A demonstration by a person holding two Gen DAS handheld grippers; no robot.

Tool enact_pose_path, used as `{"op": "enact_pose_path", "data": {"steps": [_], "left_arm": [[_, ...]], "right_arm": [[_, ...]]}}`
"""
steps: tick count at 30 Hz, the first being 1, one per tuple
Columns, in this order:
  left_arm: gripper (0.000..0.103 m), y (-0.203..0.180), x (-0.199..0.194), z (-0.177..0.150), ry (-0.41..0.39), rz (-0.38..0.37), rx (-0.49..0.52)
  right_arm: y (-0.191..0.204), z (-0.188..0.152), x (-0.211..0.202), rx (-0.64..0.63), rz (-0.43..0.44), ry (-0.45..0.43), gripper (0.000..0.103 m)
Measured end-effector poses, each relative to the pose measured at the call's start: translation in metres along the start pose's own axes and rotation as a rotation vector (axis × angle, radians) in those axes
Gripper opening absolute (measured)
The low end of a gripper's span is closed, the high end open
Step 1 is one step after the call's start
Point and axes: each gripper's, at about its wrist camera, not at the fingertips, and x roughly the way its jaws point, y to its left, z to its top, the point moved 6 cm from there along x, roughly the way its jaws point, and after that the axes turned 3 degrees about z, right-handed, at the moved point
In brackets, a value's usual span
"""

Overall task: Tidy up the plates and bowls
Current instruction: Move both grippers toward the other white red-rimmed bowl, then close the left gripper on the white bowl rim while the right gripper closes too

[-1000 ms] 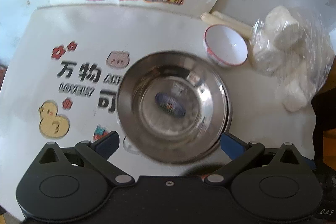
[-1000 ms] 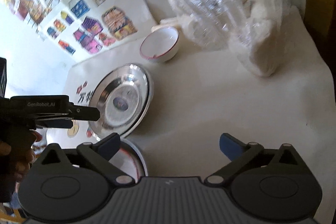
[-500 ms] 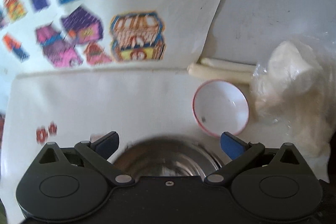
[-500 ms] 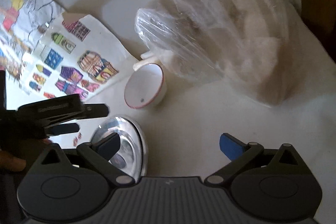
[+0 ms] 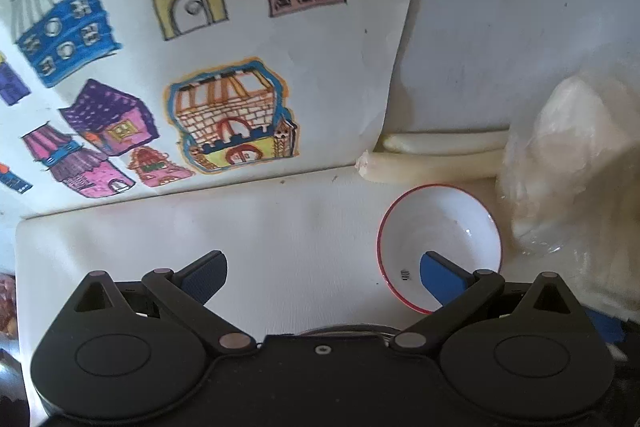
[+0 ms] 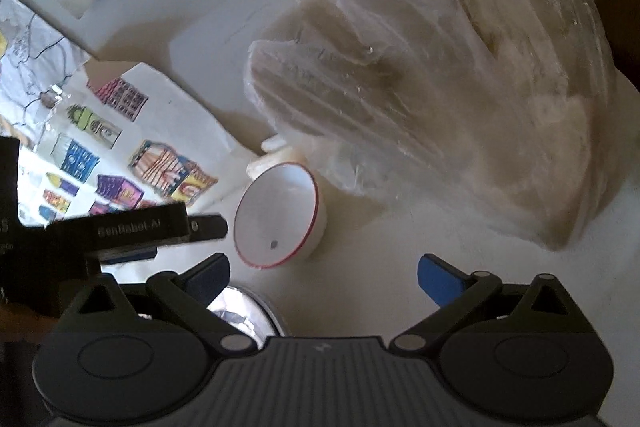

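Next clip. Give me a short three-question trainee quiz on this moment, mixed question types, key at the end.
1. True or false: the left gripper is open and holds nothing.
2. Multiple choice: in the left wrist view, what lies just beyond the white bowl with the red rim?
A. a fork
B. two pale sticks
C. a cup
3. Fill in: the clear plastic bag of pale pieces lies on the bowl's ____ side in both views.

Key:
1. True; its fingers stand wide apart over the bare white mat.
2. B
3. right

The right gripper is open too.
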Motion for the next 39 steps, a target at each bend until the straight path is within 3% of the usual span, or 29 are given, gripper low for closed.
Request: {"op": "enact_pose_path", "data": {"steps": [6, 16, 21, 30, 33, 37, 39], "left_arm": [[0.102, -0.006, 0.014, 0.005, 0.013, -0.007, 0.032], [0.102, -0.013, 0.030, 0.011, 0.058, 0.015, 0.124], [0.102, -0.016, 0.035, 0.014, 0.057, 0.028, 0.138], [0.092, -0.028, 0.037, 0.015, 0.052, 0.006, 0.151], [0.083, -0.033, 0.039, 0.015, 0.056, -0.004, 0.151], [0.062, -0.040, 0.040, 0.015, 0.088, -0.062, 0.125], [0.053, -0.042, 0.042, 0.014, 0.095, -0.088, 0.112]], "right_arm": [[-0.005, 0.007, 0.016, 0.026, -0.020, -0.006, 0.086], [-0.003, 0.008, 0.033, 0.022, -0.023, 0.006, 0.078], [-0.006, 0.012, 0.040, -0.004, -0.022, 0.011, 0.063], [-0.004, 0.018, 0.047, -0.031, 0.004, 0.030, 0.045], [-0.003, 0.018, 0.048, -0.035, 0.006, 0.037, 0.044], [-0.002, 0.018, 0.050, -0.039, 0.017, 0.042, 0.040], [-0.001, 0.018, 0.051, -0.038, 0.030, 0.043, 0.032]]}}
